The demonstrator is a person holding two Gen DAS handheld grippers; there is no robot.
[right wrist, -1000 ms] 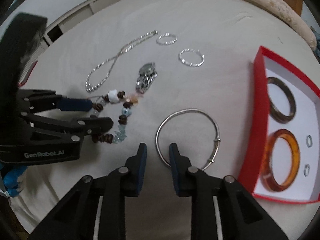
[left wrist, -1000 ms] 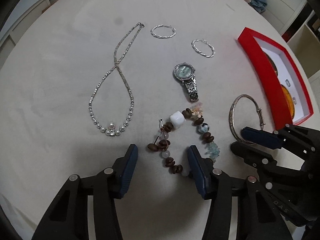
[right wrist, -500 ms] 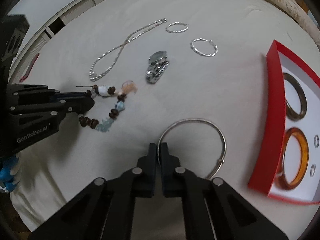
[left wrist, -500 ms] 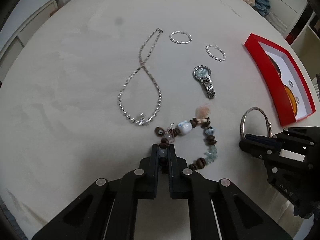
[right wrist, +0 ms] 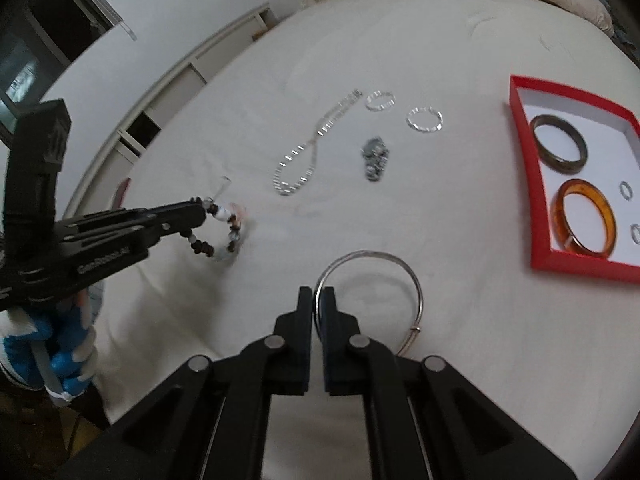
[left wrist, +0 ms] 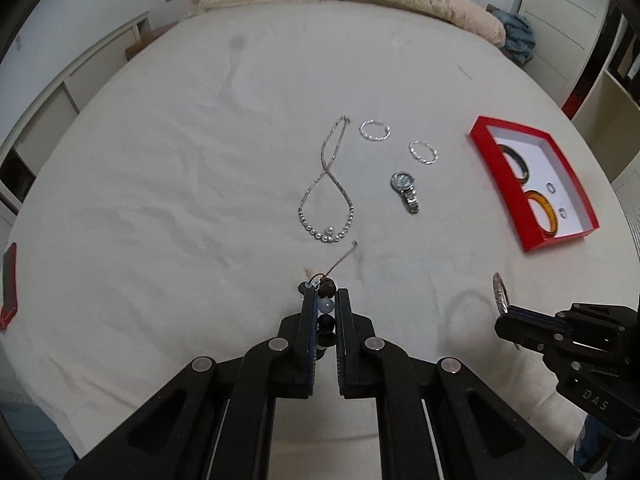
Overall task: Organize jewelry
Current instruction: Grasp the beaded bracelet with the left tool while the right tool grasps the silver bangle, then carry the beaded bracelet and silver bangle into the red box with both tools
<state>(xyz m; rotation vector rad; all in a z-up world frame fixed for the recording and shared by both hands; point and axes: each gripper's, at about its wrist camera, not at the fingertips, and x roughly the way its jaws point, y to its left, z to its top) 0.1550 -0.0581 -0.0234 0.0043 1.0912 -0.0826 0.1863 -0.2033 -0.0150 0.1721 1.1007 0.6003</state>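
Beaded bracelet (left wrist: pixel 326 307) hanging lengthwise (gripper-pinched)

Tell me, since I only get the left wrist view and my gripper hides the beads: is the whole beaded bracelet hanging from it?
Observer: Yes. In the right wrist view the beaded bracelet hangs as an open loop from the left gripper, pinched at one side. Its lowest beads are blurred, so I cannot tell whether they clear the bedsheet.
Operator: And the silver bangle? I see only its edge.
Observer: The right gripper is shut on the near left part of the silver bangle. The rest of the ring juts forward, with a faint ring-shaped shadow on the bedsheet beneath it.
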